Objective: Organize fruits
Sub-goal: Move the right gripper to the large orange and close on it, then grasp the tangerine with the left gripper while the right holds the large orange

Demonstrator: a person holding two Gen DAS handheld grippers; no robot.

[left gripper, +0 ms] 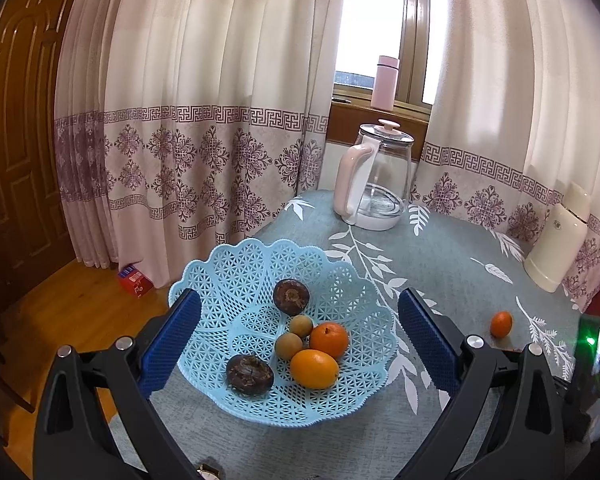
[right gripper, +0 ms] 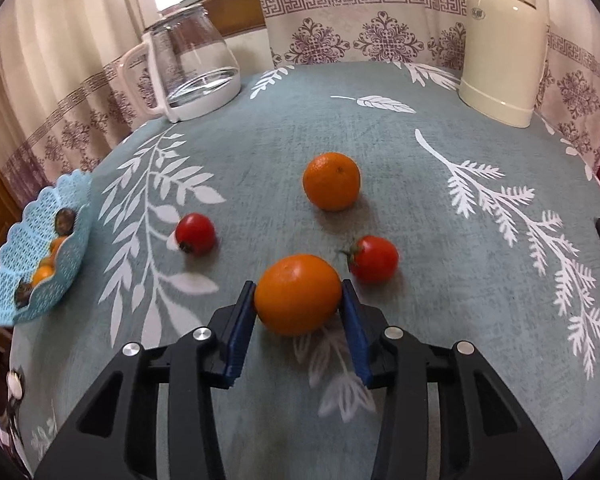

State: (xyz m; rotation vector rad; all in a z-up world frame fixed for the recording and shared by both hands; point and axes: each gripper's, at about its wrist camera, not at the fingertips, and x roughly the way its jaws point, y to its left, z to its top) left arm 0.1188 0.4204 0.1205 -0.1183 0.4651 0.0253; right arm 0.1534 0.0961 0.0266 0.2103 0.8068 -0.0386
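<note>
A light blue lattice basket (left gripper: 236, 264) sits on the grey-green leaf-print tablecloth. It holds two oranges (left gripper: 329, 340), two dark brown fruits (left gripper: 291, 297) and two small tan fruits (left gripper: 288, 346). My left gripper (left gripper: 300, 320) hangs open over the basket, one blue pad on each side of it, holding nothing. My right gripper (right gripper: 298, 292) is shut on an orange (right gripper: 298, 296) low over the cloth, with the pads pressing its two sides. Beyond it lie another orange (right gripper: 331, 181) and two red tomatoes (right gripper: 195, 234) (right gripper: 374, 259). The basket (right gripper: 28, 240) stands at the far left.
A glass kettle (left gripper: 374, 176) with a pink handle and a cream thermos (left gripper: 556, 240) stand at the table's far side, against the curtains. A pink bottle (left gripper: 385, 82) is on the window sill. The table edge drops to a wooden floor on the left, where a red box (left gripper: 135, 280) lies.
</note>
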